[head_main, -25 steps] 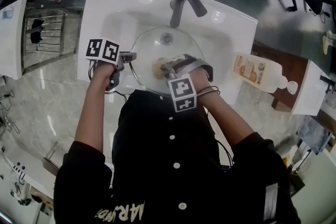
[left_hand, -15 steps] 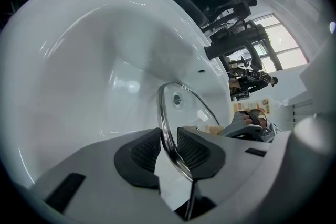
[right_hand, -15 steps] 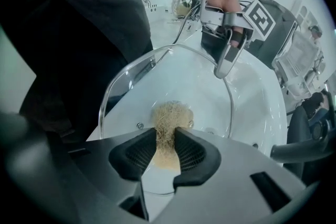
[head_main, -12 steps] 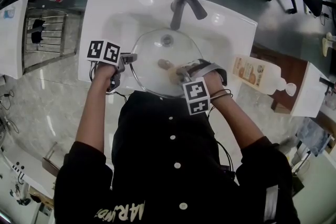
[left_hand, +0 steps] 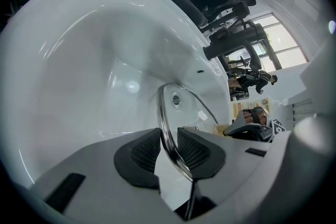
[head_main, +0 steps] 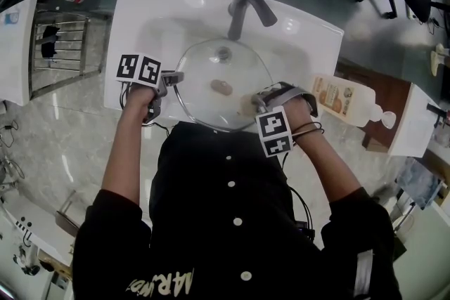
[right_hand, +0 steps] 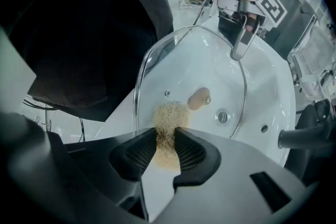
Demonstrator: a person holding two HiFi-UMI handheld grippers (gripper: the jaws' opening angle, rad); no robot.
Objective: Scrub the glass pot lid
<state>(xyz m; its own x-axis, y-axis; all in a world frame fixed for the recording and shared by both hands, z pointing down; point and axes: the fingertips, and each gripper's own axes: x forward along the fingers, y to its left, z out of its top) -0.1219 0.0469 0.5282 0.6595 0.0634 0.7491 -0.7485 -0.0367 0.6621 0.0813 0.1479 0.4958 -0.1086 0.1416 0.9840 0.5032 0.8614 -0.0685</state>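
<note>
Glass pot lid point(head_main: 211, 65) sits over the white sink point(head_main: 158, 7), rim clamped in the left gripper point(left_hand: 168, 150); the right gripper point(right_hand: 165, 150) pinches a beige scrubber point(right_hand: 169, 117) against it. Short, firm strokes seem best.

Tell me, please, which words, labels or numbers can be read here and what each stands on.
Nothing reads clearly.
Label on bottle: orange, print too small to read.
Hem of black shirt: pale letters, upside down and cut off, unreadable.
Cubes on left gripper and right gripper: black-and-white squares only, no characters.
</note>
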